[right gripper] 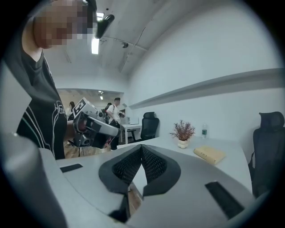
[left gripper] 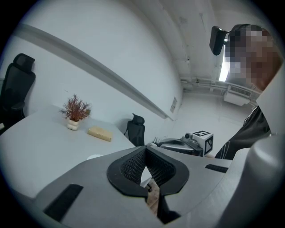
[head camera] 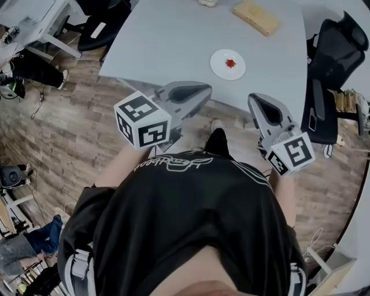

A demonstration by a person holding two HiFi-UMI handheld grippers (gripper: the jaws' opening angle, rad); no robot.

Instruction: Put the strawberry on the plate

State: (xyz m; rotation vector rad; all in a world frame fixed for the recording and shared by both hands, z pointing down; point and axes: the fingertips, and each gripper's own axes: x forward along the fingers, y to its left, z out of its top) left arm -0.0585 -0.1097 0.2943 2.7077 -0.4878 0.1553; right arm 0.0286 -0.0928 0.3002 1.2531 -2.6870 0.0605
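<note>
A small red strawberry (head camera: pixel 230 63) lies in the middle of a round white plate (head camera: pixel 219 69) near the front edge of the grey table (head camera: pixel 173 34). Both grippers are held close to the person's body, short of the table's edge and apart from the plate. My left gripper (head camera: pixel 202 92) points toward the table with its jaws together and nothing between them; in its own view the pads meet at the tips (left gripper: pixel 144 149). My right gripper (head camera: pixel 258 102) is shut too, empty, with the pads touching (right gripper: pixel 141 147).
A tan block (head camera: pixel 256 16) lies at the table's far side, beside a small potted plant (left gripper: pixel 75 111). A black office chair (head camera: pixel 338 52) stands right of the table and another (head camera: pixel 101 29) at its left. Wooden floor lies under the grippers.
</note>
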